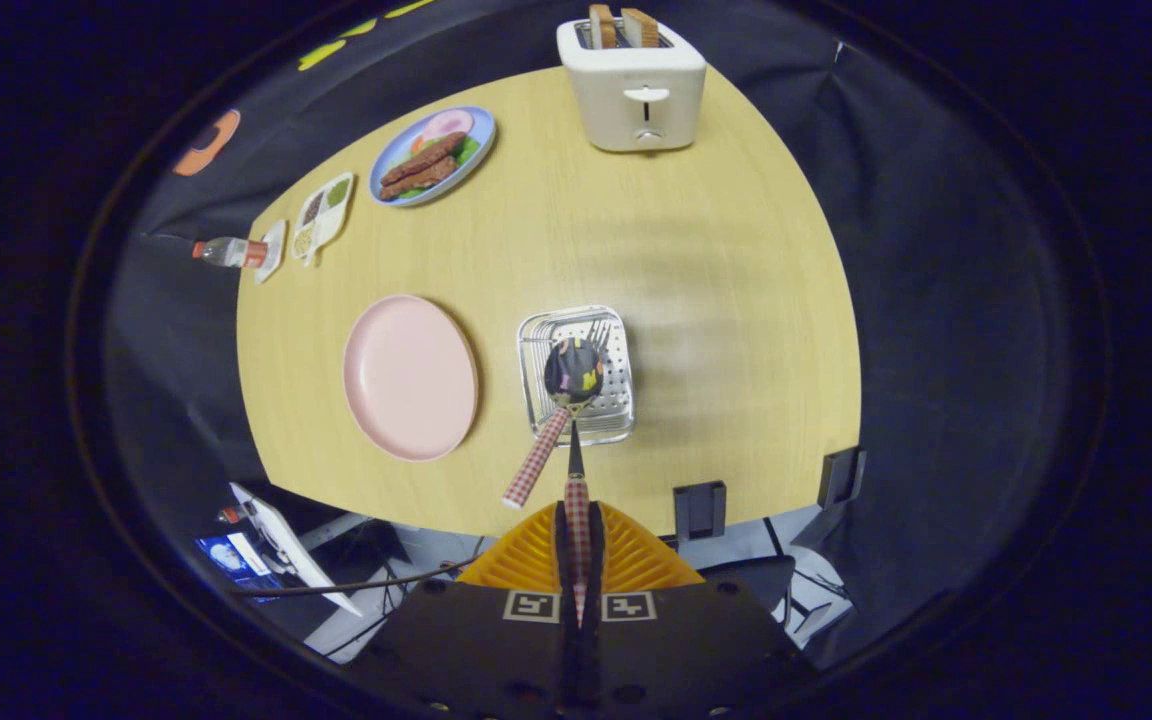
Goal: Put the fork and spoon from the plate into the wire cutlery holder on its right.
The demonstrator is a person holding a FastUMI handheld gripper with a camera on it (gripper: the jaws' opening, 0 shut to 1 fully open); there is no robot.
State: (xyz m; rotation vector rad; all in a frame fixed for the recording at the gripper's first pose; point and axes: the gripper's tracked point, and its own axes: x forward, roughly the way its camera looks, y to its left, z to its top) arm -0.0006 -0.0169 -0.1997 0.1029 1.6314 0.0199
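Gripping the spoon (574, 420) over the fork-holding wire holder (576, 375), the tool (577, 520) is clenched.

Pale wooden table (716, 300), black cloth booth wall (936, 250) behind, grey floor (416, 560) below

The claw (577, 545) is two narrow upright fingers set close together, each backed by a ribbed, fan-shaped shell. Behind them sits a broad, dark, flat housing — its front edge carries two square black-and-white fiducial markers, one each side of the centre slot, with small round screws near its rear.
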